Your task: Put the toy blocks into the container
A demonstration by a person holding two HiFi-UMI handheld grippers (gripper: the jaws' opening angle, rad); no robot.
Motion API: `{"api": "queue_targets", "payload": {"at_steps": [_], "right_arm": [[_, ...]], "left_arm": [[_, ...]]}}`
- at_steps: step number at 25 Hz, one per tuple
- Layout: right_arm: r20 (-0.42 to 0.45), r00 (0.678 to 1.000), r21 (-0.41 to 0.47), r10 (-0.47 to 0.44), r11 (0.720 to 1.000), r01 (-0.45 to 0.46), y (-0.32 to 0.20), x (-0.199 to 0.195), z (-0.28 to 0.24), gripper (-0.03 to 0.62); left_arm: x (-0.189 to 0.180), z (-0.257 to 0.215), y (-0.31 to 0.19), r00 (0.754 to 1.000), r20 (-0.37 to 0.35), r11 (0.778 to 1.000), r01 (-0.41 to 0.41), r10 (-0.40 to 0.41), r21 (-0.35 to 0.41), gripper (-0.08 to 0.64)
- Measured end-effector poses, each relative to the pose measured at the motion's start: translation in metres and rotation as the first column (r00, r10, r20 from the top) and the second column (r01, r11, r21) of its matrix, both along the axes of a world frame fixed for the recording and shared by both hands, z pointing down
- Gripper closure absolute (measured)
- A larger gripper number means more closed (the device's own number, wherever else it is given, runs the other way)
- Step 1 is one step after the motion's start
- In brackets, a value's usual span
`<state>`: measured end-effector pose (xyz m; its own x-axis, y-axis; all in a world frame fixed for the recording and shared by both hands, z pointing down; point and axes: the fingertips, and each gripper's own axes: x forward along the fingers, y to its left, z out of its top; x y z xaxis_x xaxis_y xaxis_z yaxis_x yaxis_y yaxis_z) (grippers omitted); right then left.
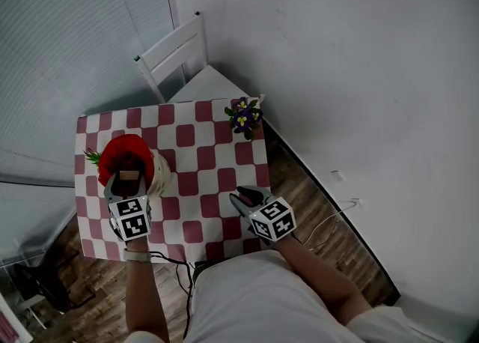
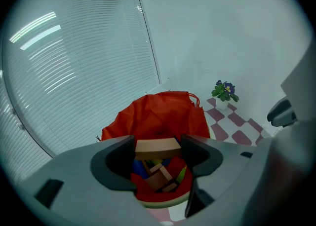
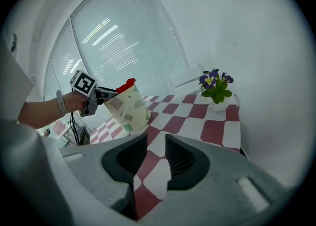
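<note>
The container (image 1: 127, 156), a pale tub with a red cloth lining, stands on the left of the checked table (image 1: 202, 177). My left gripper (image 1: 129, 178) hovers over its near rim, shut on a tan wooden block (image 2: 157, 148). Below the held block, several blocks (image 2: 160, 176) lie in the red lining (image 2: 158, 116): brown, blue and green. My right gripper (image 1: 247, 201) hangs over the table's front right part. Its jaws stand only narrowly open with nothing between them (image 3: 156, 157). From there the container (image 3: 127, 106) shows tilted at the left.
A small pot of purple flowers (image 1: 245, 118) sits at the table's far right corner, close to the wall. A white chair (image 1: 178, 61) stands behind the table. A cable (image 1: 329, 222) lies on the wooden floor to the right.
</note>
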<state>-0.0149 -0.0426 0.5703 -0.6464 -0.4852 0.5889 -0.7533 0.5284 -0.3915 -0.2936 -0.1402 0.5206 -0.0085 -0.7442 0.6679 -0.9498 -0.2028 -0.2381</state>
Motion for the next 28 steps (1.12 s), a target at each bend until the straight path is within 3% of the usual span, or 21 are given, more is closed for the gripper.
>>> {"api": "queue_targets", "payload": {"at_steps": [16,23,28], "right_arm": [[0.013,1.000,0.015,-0.012,1.000,0.012,0.004,0.001,-0.006,0.485],[0.055,0.995,0.052,-0.077,0.996,0.074,0.007,-0.014,-0.028,0.485],[0.085,0.985,0.108,-0.150,0.984,0.140,0.005,-0.029,-0.055,0.485]], "left_arm": [[0.005,-0.004,0.009,0.999,-0.042,1.000,-0.005,0.006,0.020,0.281],[0.010,-0.017,0.037,0.997,-0.078,0.999,0.025,-0.021,0.044,0.281],[0.027,-0.028,0.063,0.990,-0.143,0.997,0.016,-0.004,0.077,0.281]]}}
